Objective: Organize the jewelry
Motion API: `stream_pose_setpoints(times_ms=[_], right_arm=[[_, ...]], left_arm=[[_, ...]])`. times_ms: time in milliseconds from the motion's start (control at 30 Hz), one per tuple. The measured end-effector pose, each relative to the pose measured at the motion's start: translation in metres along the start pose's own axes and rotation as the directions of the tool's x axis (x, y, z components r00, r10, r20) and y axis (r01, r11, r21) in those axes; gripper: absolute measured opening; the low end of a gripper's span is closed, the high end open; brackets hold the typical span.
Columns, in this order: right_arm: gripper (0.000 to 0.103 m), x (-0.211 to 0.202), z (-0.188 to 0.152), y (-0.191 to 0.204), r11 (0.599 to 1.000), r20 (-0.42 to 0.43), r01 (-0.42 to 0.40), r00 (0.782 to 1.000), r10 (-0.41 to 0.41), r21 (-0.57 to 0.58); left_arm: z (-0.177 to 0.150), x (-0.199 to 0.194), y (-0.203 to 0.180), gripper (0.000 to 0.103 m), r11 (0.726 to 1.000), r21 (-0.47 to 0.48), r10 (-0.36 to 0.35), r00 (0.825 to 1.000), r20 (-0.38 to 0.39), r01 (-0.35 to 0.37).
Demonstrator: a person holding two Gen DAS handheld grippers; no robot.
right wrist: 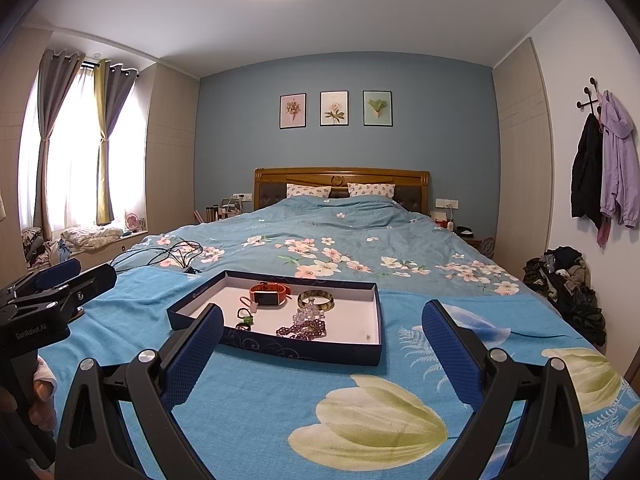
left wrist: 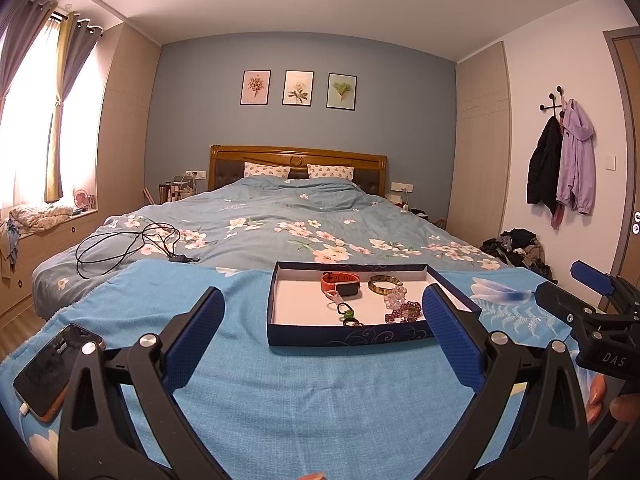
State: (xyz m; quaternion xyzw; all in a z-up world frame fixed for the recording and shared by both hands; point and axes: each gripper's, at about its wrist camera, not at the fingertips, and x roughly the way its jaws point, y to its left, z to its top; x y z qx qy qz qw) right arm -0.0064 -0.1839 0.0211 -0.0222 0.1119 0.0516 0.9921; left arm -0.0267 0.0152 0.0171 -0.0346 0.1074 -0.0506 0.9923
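Two grippers, left gripper (left wrist: 324, 336) and right gripper (right wrist: 322, 350), jaws wide apart, holding nothing; jewelry tray (left wrist: 348, 338) on bed (left wrist: 280, 216)

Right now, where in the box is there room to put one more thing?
The left half of the box is bare white floor, from its left wall to the orange watch. The near right corner is nearly bare too. The middle is crowded: watch, gold bangle, purple beads and green rings lie close together.
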Motion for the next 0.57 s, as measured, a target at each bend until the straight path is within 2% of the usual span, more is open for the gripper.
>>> stream_pose_setpoints(times_ms=[300, 467, 567], right_arm=[[0.096, 0.001, -0.002, 0.000, 1.000, -0.006, 0.000, 1.000, 0.000, 0.001], [0.096, 0.006, -0.004, -0.004, 1.000, -0.031, 0.012, 0.999, -0.012, -0.014], [0.096, 0.017, -0.006, -0.018, 0.999, -0.096, 0.028, 0.995, -0.031, -0.026]], left_arm=[[-0.003, -0.001, -0.004, 0.097, 1.000, 0.029, -0.008, 1.000, 0.015, 0.008], [-0.005, 0.008, 0.002, 0.097, 0.999, -0.014, -0.038, 0.998, -0.046, 0.037], [-0.007, 0.020, 0.012, 0.097, 0.998, -0.047, -0.042, 0.995, -0.093, 0.038]])
